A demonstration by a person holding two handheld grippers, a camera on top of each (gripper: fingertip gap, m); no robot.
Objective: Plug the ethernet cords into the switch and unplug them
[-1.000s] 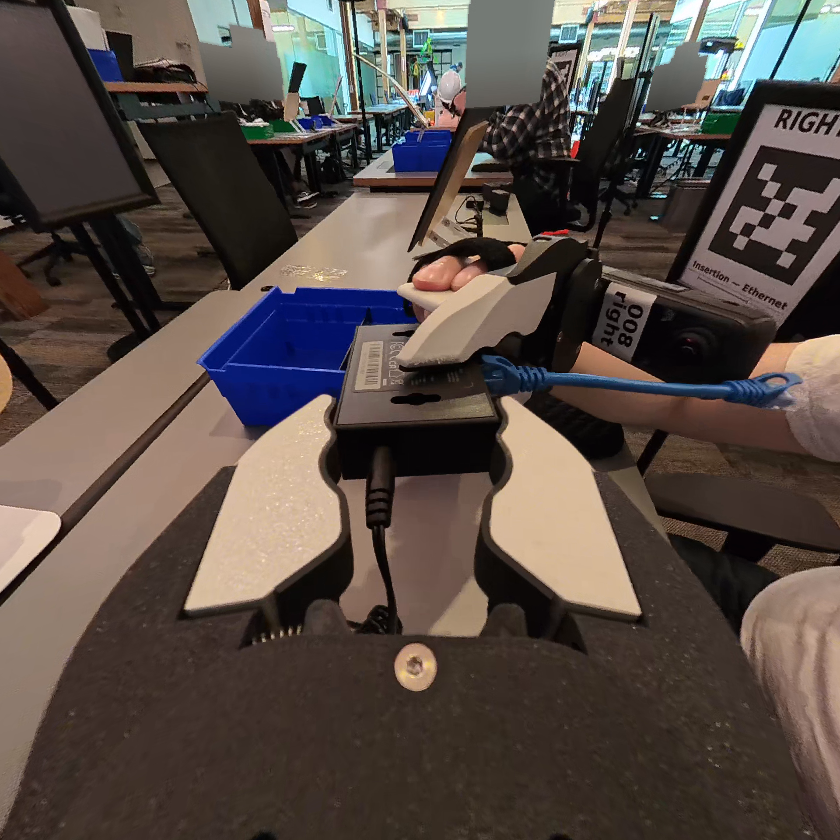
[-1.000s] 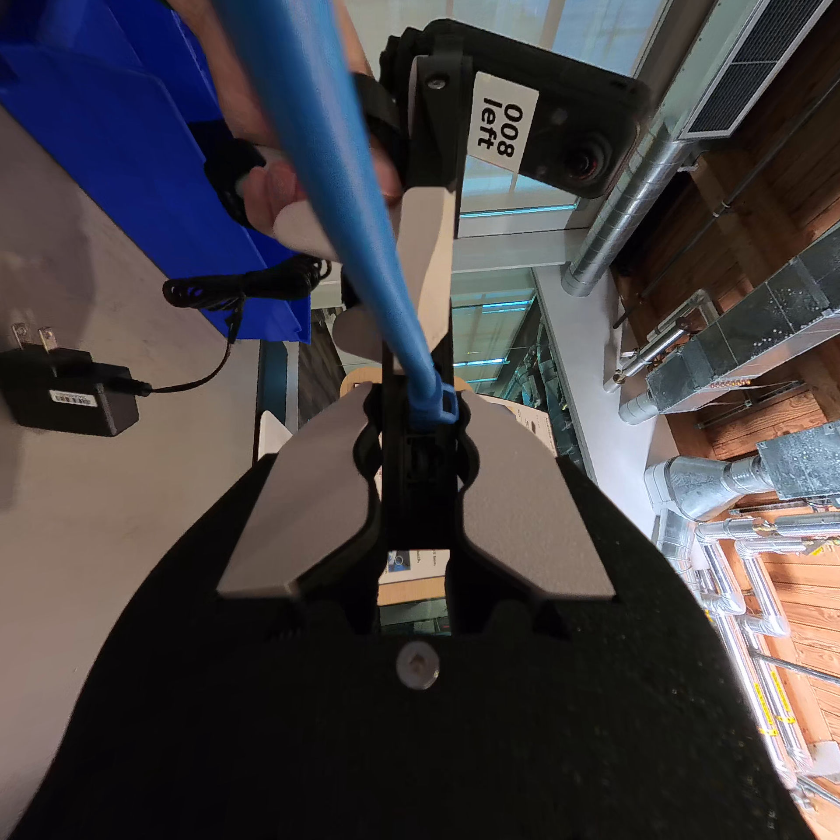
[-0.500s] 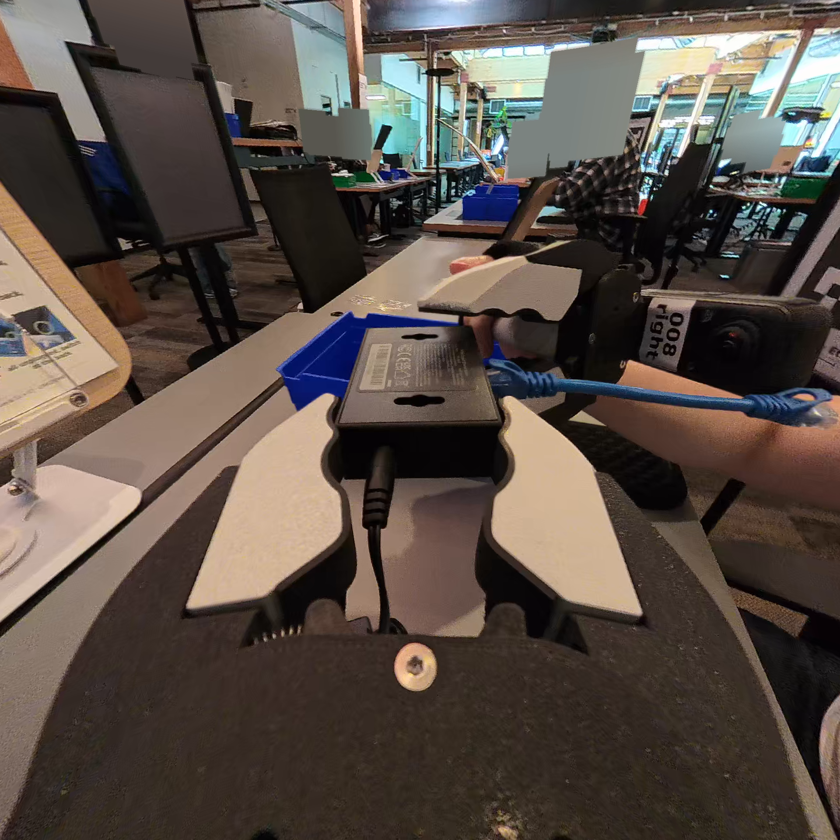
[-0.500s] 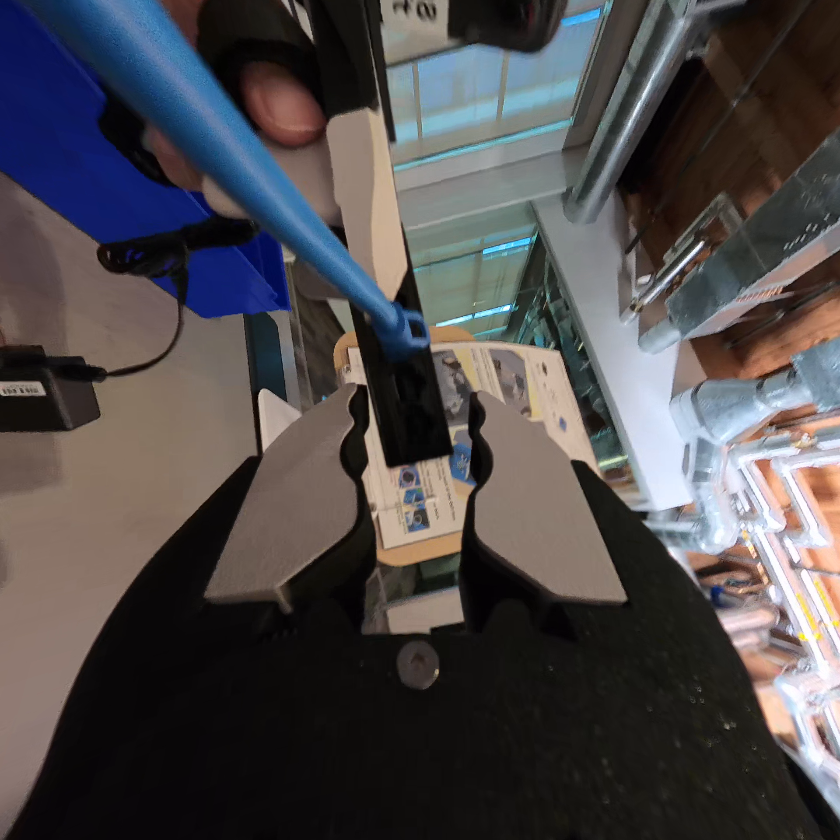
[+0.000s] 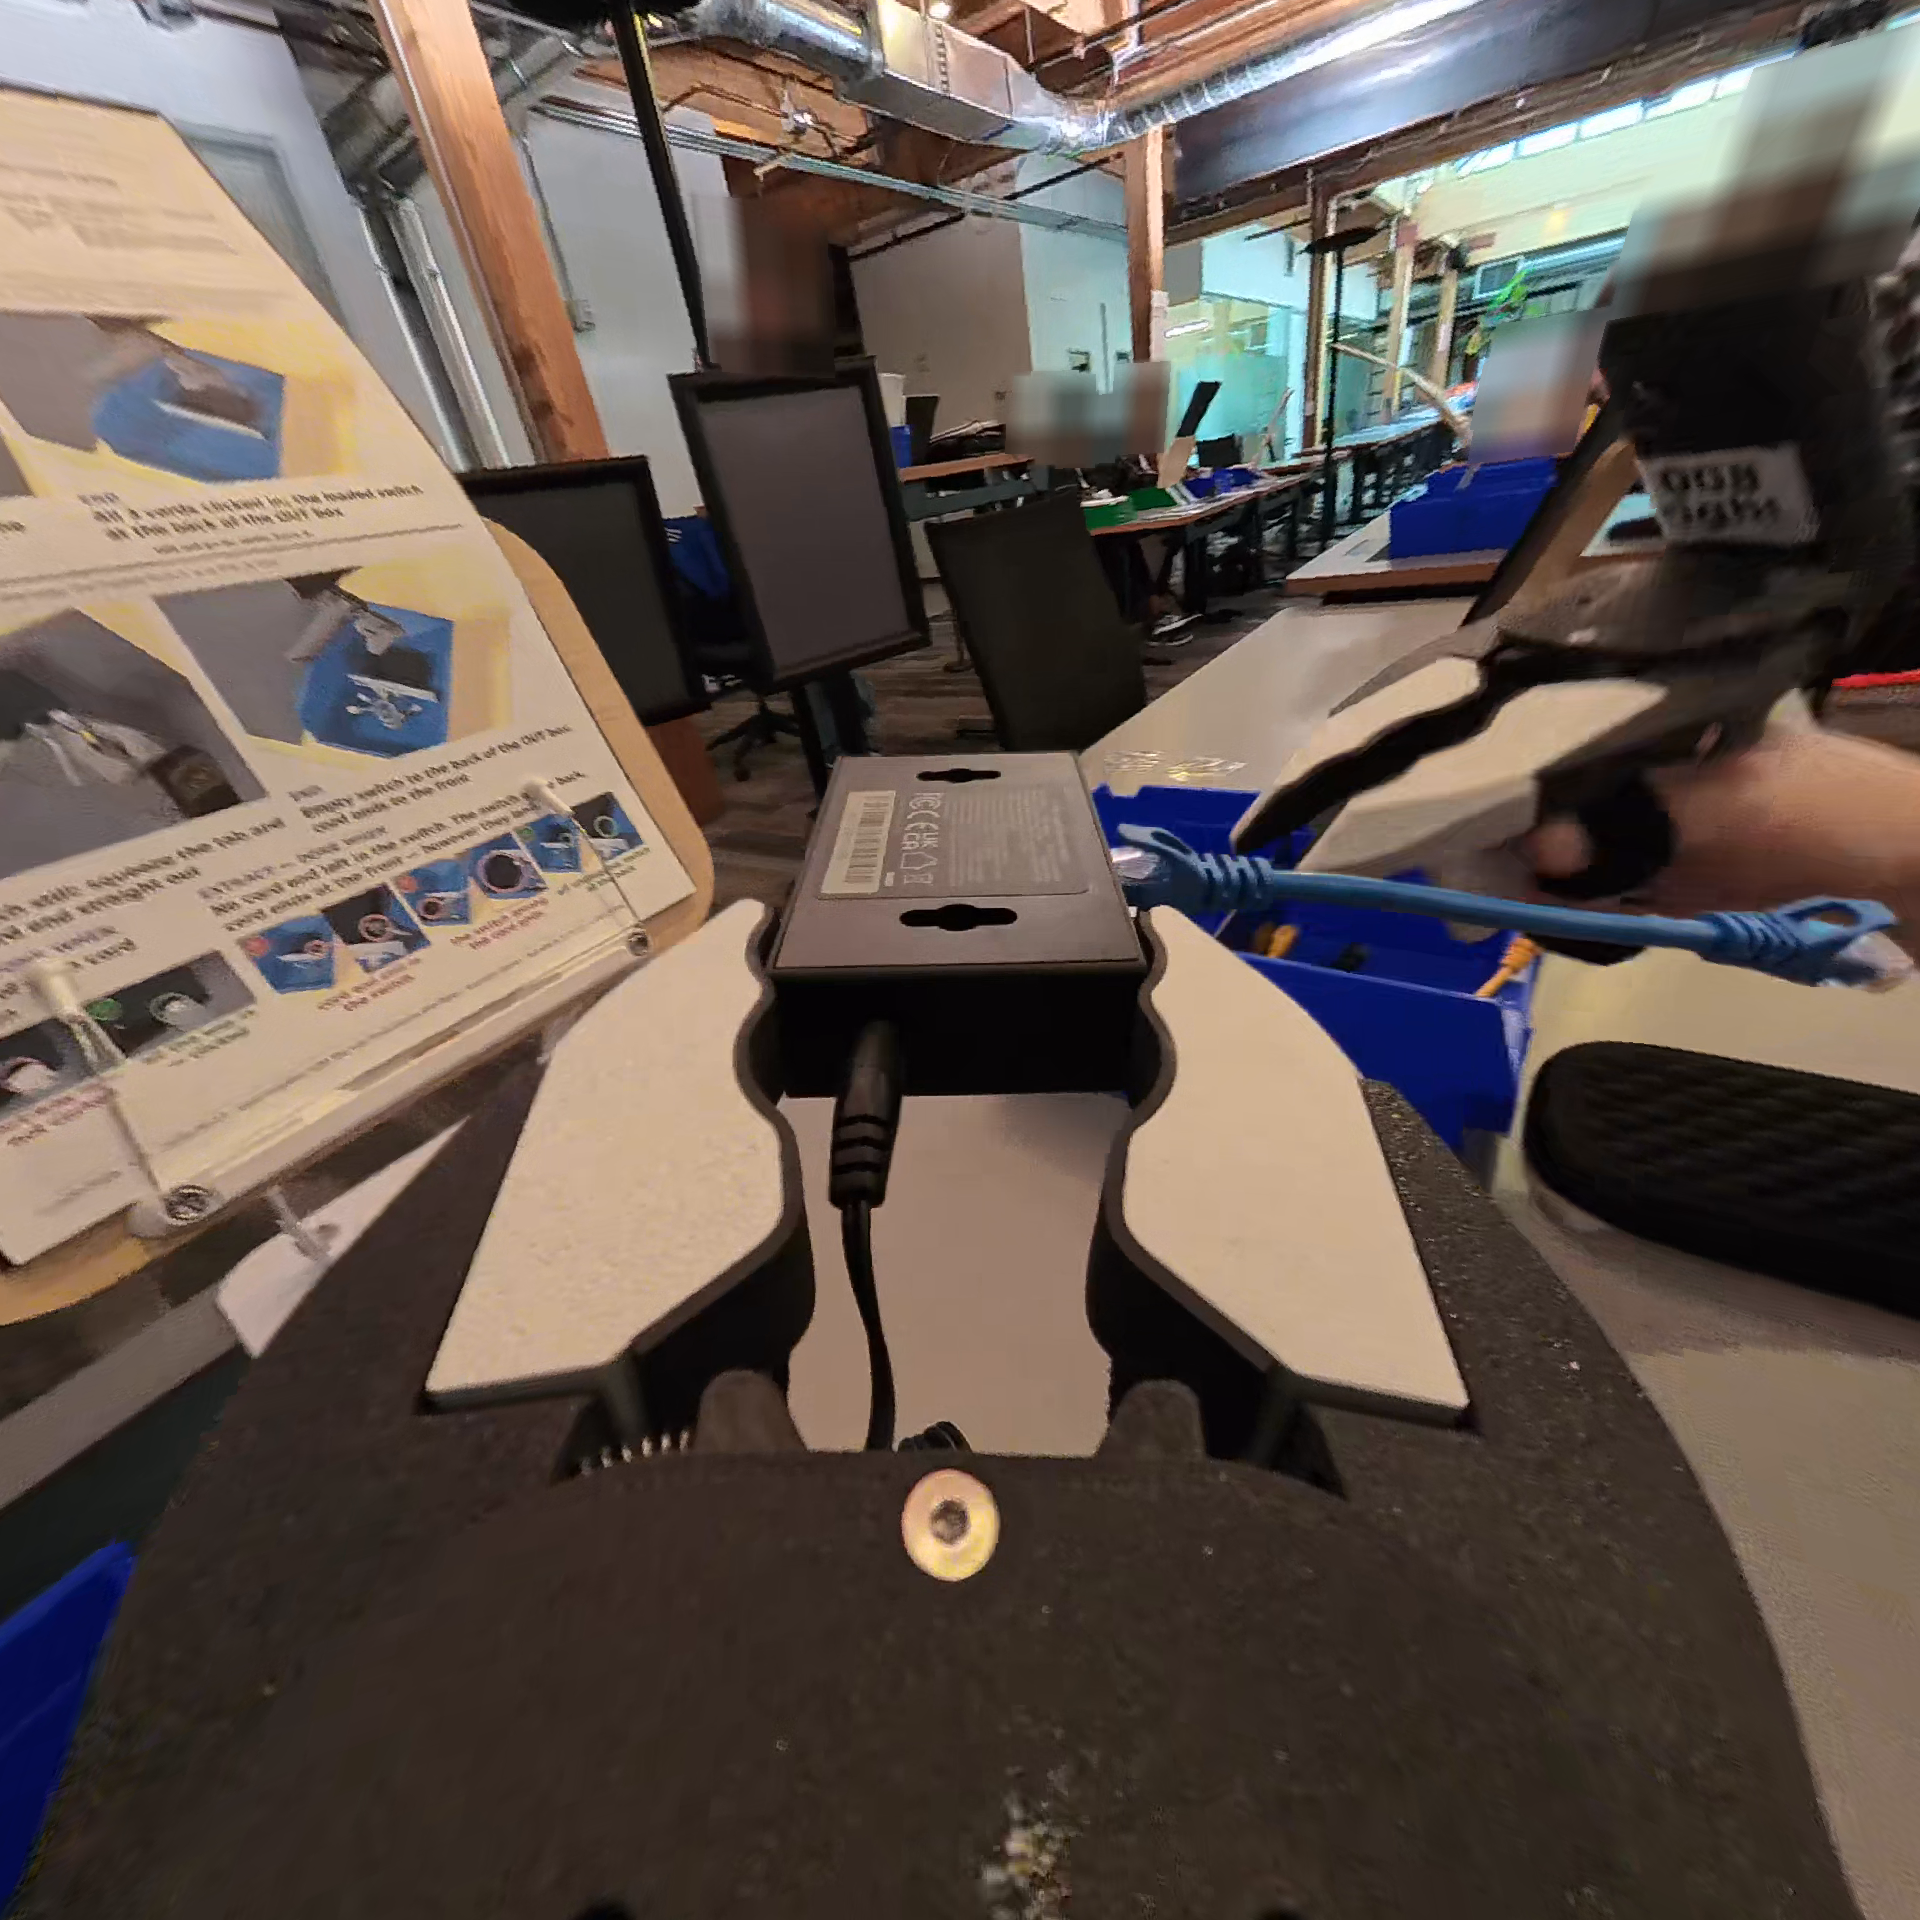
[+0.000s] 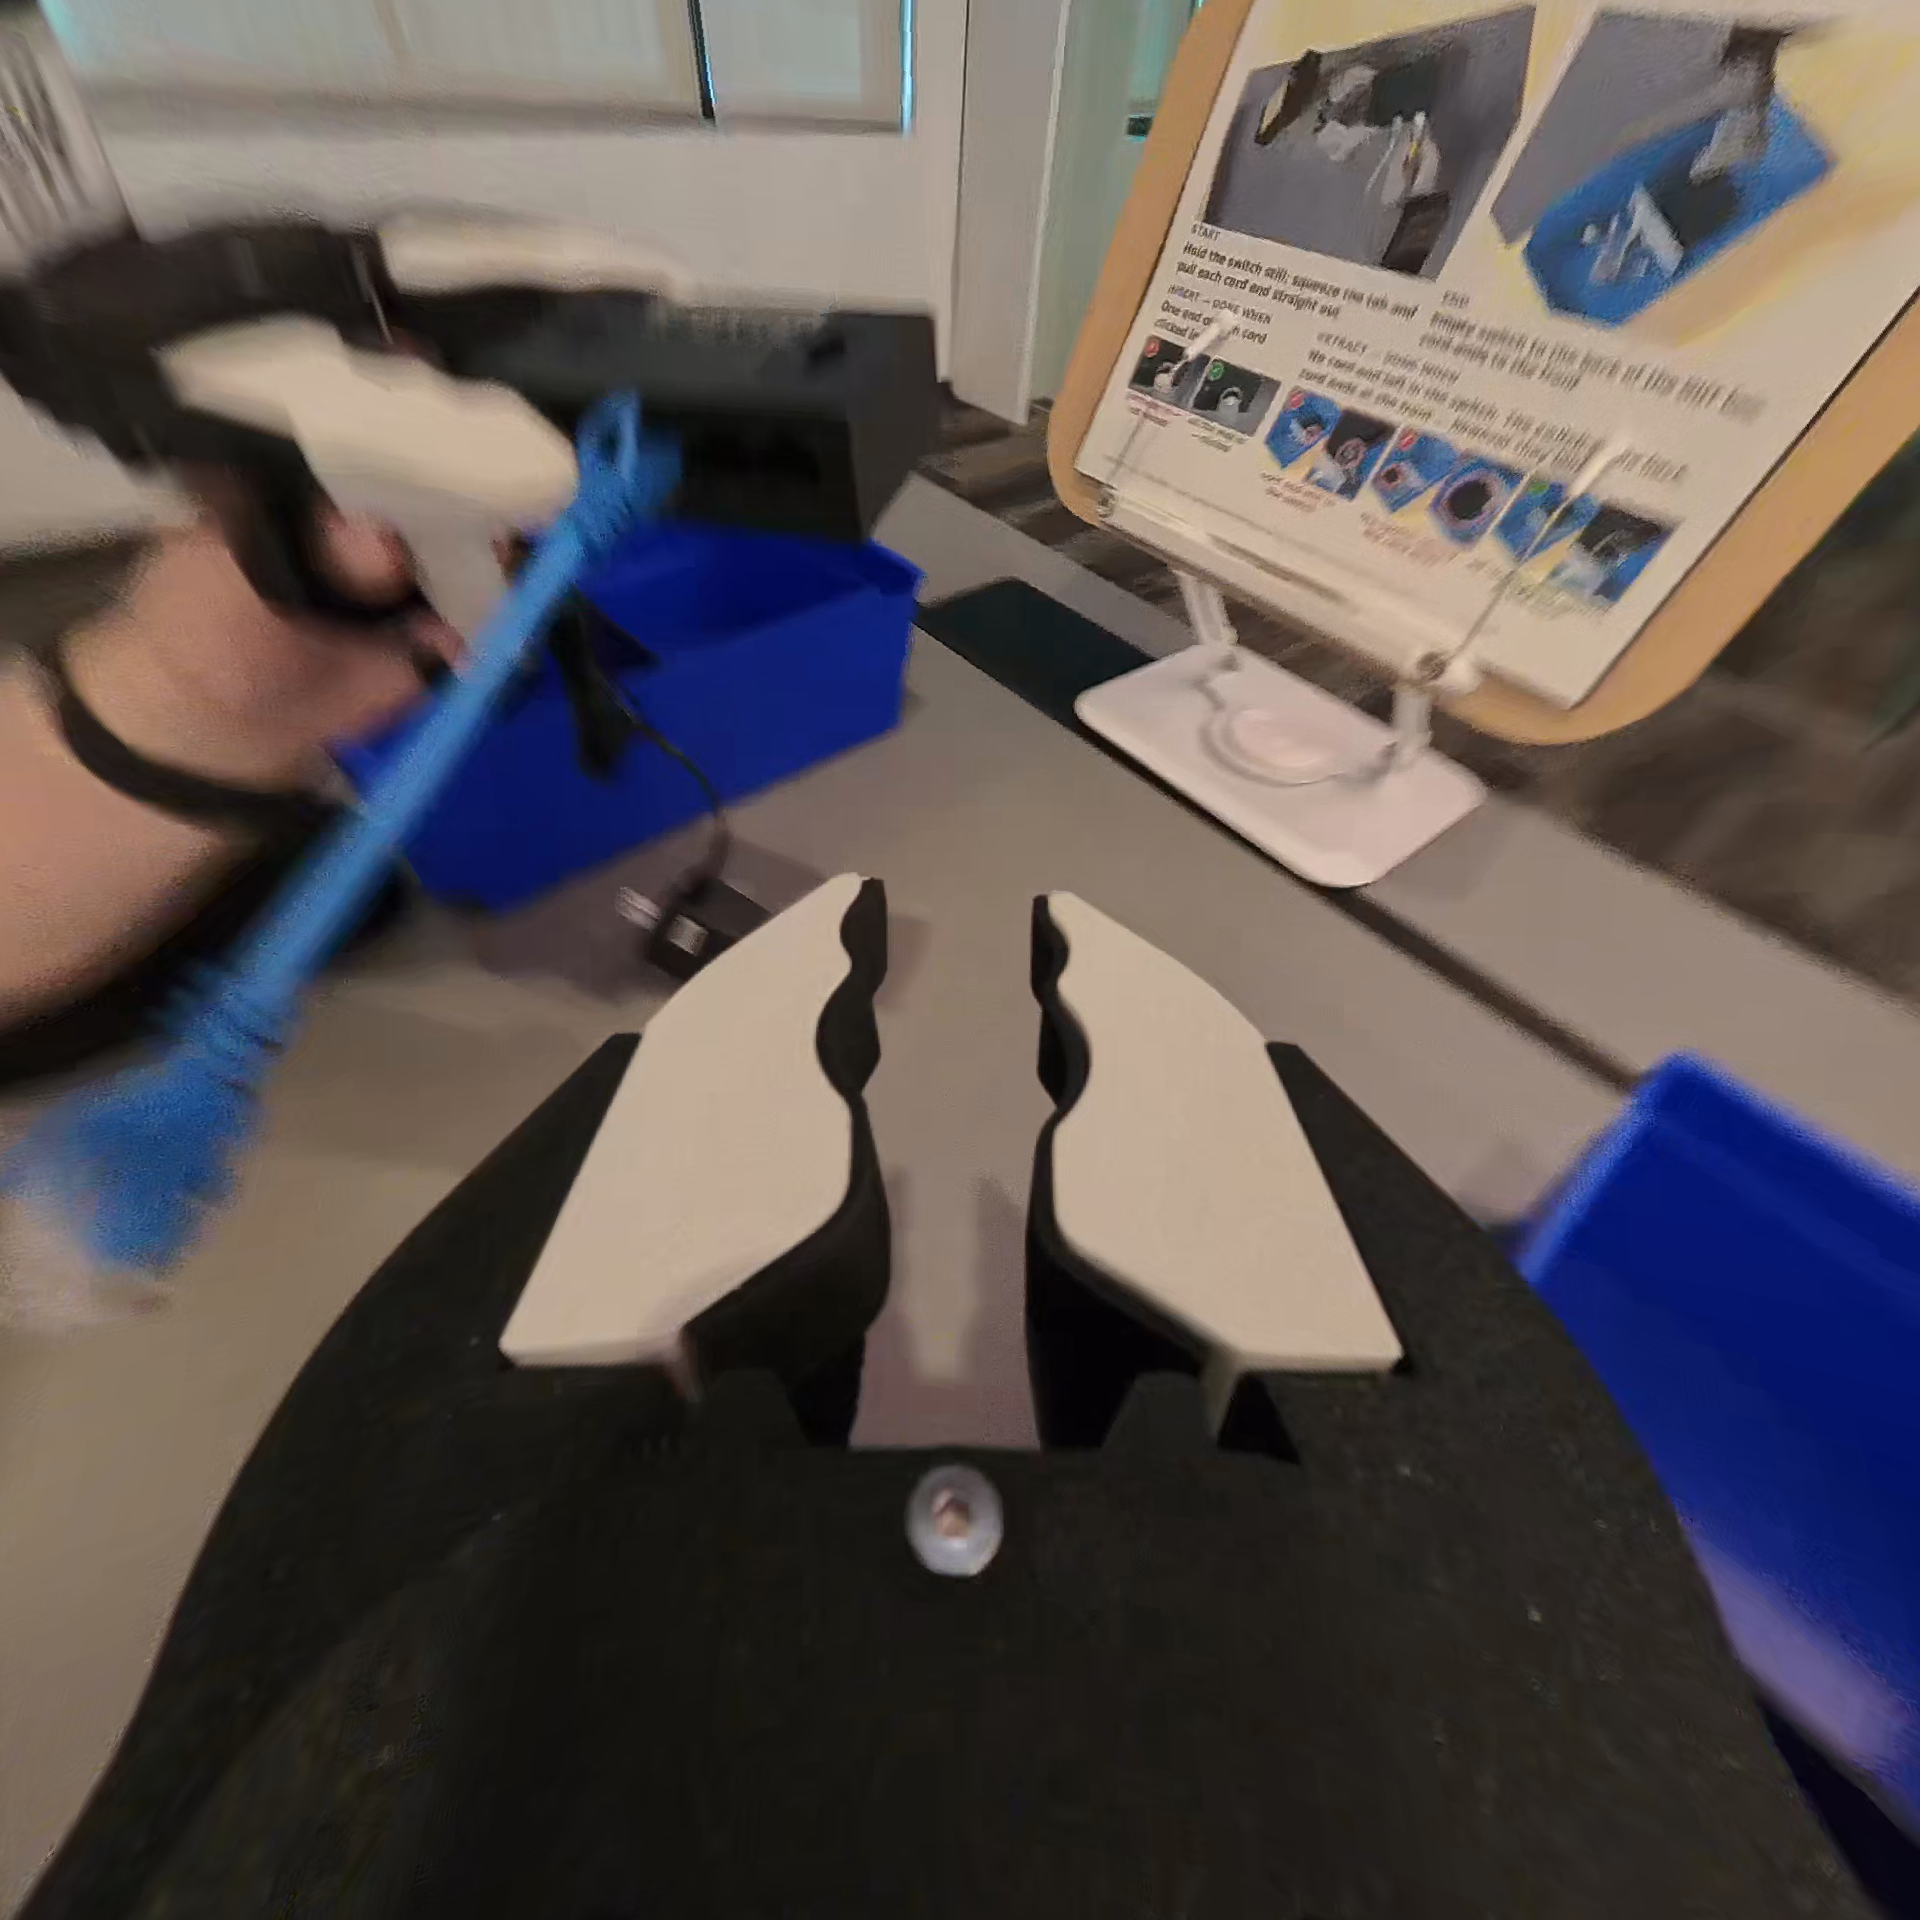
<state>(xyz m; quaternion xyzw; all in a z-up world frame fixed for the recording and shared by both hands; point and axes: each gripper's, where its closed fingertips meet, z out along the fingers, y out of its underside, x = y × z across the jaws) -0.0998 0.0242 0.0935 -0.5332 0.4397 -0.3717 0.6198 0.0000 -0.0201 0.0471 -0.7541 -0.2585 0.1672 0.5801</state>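
The black switch (image 5: 956,883) is clamped between the fingers of the left tool (image 5: 956,997), lifted above the grey bench (image 6: 987,810). A blue ethernet cord (image 5: 1455,899) is plugged into its right side, its free end dangling unsupported. The right tool (image 6: 956,935) is held apart and empty, clear of the cord. The risk is judged to be the hanging cord: it could be snagged by the right tool near the blue bin (image 5: 1382,987), so that the plug is levered sideways or the switch twisted in its grip.
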